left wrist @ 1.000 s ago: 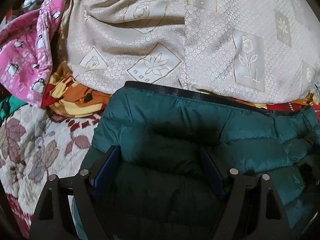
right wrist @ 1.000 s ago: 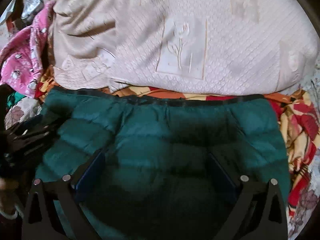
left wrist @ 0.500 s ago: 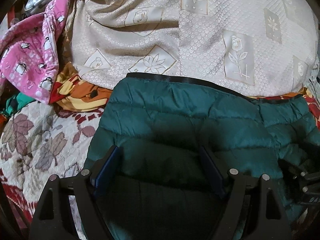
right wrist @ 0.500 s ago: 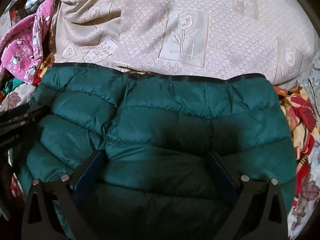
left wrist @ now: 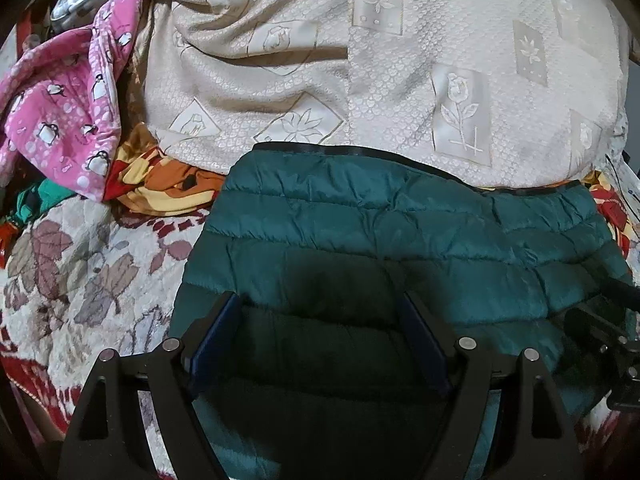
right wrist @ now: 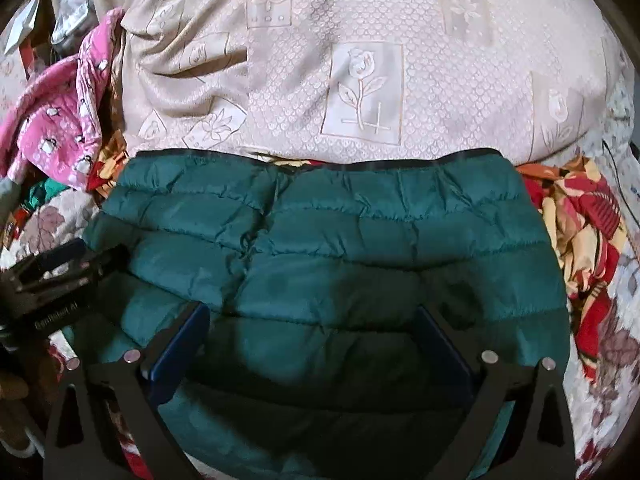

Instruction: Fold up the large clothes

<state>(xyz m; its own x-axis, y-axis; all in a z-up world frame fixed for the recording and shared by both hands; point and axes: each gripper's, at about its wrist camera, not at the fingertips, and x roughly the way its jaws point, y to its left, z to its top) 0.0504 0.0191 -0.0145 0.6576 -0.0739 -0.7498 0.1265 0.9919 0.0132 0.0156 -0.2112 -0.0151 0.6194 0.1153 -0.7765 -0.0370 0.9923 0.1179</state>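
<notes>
- While both claws stand over it, the green quilted jacket [right wrist: 328,248] lies spread on the floral bedspread [left wrist: 80,272], its black-bound hem [left wrist: 360,151] butted against the cream patterned bedding [left wrist: 400,80] behind it.
- The step in hand looks like a fold of the jacket along its length, with the garment laid flat and neither edge yet taken up.
- The left gripper [left wrist: 320,320] has its jaws set wide apart, nothing between them, poised over the jacket's left part; its blue pads [left wrist: 216,336] sit just above or on the fabric, and the shadow there makes contact hard to judge.
- The right gripper [right wrist: 316,332] is likewise spread wide and empty, over the jacket's near middle, with the right side edge off beyond its right finger.
- Each claw shows at the margin of the other's view, so they work close together on the same garment.
- Next, each claw probably needs to close on a near edge or corner, pinching only the puffy shell, then carry it toward the hem evenly so the slick fabric does not slide.
- Pink penguin-print cloth [left wrist: 60,112] and an orange patterned cloth [left wrist: 168,188] lie to the left, apart from the jacket.
</notes>
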